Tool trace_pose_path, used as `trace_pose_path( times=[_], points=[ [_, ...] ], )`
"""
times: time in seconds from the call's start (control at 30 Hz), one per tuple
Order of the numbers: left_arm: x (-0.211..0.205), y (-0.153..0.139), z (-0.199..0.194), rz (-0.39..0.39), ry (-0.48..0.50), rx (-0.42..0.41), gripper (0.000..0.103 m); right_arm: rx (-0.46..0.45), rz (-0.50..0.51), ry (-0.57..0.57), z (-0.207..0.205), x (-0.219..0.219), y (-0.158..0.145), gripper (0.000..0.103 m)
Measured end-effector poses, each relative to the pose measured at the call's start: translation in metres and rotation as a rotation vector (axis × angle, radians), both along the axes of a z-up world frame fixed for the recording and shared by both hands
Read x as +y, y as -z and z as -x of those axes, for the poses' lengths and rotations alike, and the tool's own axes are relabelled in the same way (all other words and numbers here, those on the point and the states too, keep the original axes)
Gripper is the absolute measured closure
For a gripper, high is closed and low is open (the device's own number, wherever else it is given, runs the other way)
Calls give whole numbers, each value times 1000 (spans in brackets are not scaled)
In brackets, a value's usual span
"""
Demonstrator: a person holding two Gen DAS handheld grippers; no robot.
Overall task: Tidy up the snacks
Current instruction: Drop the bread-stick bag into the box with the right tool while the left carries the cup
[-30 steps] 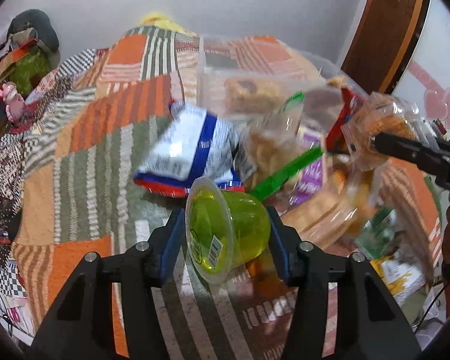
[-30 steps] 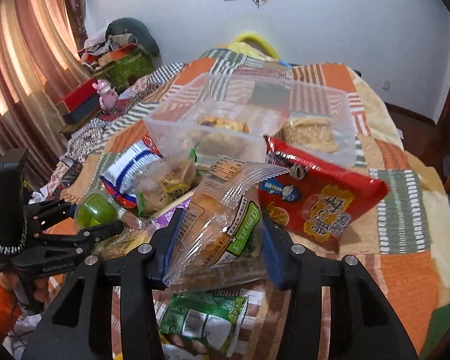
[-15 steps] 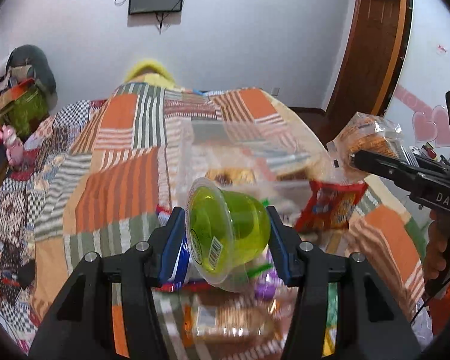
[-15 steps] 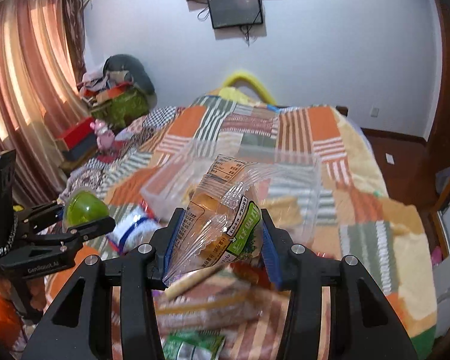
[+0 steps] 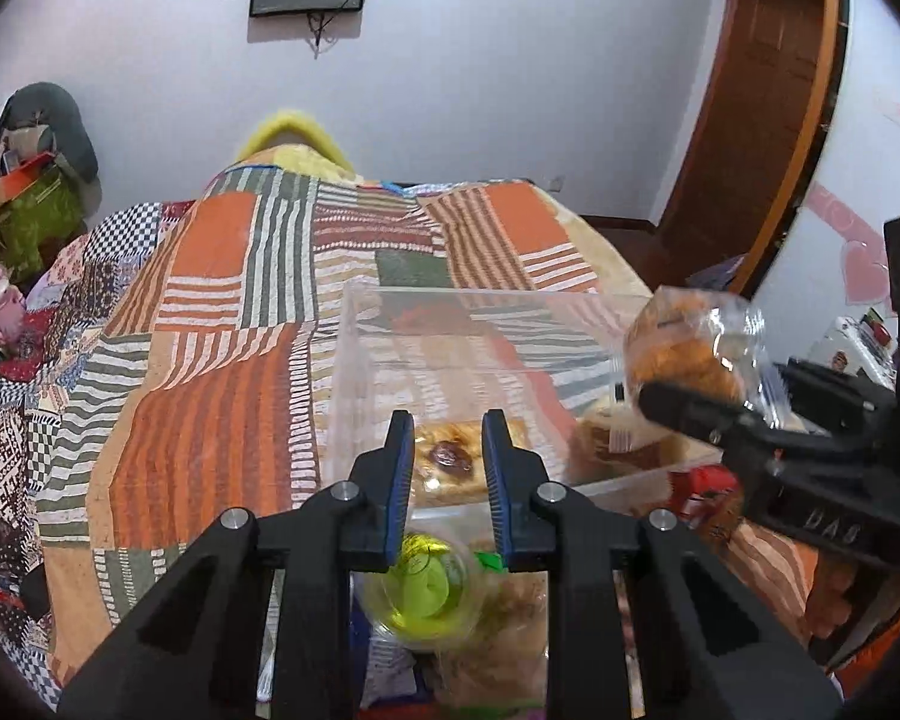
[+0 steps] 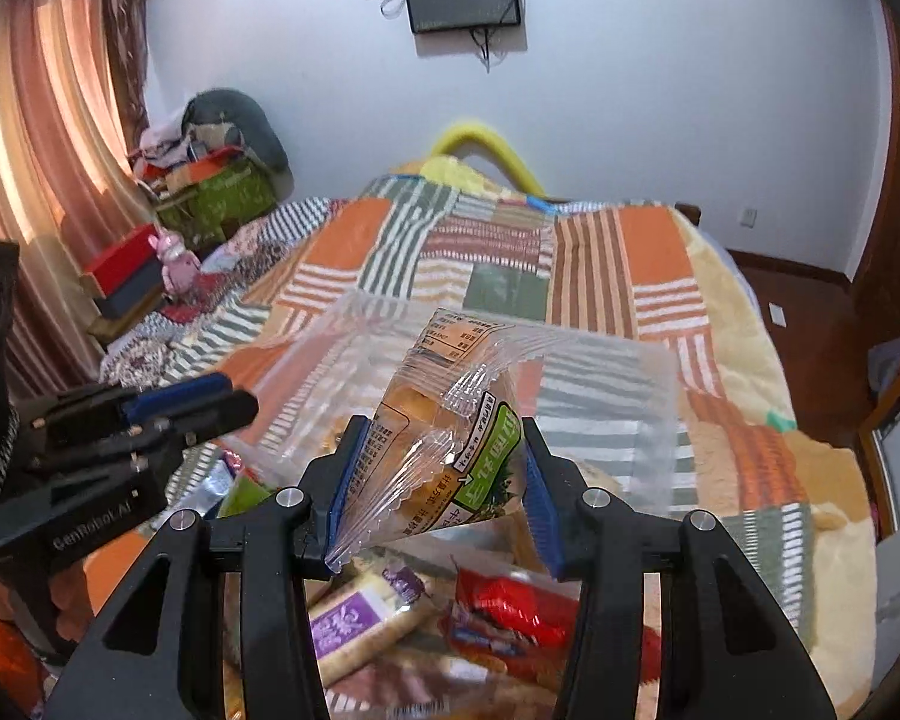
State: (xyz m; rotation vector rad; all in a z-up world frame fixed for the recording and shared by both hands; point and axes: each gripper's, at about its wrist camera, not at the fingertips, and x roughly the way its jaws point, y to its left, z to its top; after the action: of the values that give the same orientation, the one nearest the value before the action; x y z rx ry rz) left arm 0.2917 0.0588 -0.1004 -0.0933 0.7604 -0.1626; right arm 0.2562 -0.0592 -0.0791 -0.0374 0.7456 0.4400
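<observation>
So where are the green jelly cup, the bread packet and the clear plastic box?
green jelly cup (image 5: pixel 427 594): left wrist view, on its foil lid.
bread packet (image 6: pixel 444 450): right wrist view, middle of the wrapper between the fingers.
clear plastic box (image 5: pixel 354 372): left wrist view, its left wall.

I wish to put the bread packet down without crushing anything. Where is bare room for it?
The clear container is bare in its far half, behind the pastries. The quilt left of the container is bare too. Crowded: the near pile in front of the container, with the jelly cup and red packet.
</observation>
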Motion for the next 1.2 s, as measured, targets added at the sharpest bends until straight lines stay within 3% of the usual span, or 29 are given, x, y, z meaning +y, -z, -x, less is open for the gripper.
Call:
trace_pose_path(
  times=[0.2, 0.33, 0.43, 0.6, 0.8, 0.97, 1.2],
  points=[
    [8, 10, 3, -8, -1, 21, 76, 35, 37, -8, -10, 6, 12, 59],
    [17, 16, 17, -52, -20, 24, 45, 55, 44, -5, -13, 5, 16, 56],
    [28, 22, 25, -67, -33, 43, 43, 50, 45, 2, -12, 3, 13, 56],
    [42, 38, 31, -54, -30, 111, 40, 29, 32, 4, -5, -3, 3, 43],
    [31, 53, 26, -11, 3, 169, 40, -7, 9, 15, 8, -17, -10, 37],
    [15, 70, 13, -24, 7, 239, 39, -36, 13, 36, 24, -34, -14, 34],
    [13, 78, 11, -31, -25, 244, 39, -39, -7, 72, 40, -63, -10, 27]
  ],
)
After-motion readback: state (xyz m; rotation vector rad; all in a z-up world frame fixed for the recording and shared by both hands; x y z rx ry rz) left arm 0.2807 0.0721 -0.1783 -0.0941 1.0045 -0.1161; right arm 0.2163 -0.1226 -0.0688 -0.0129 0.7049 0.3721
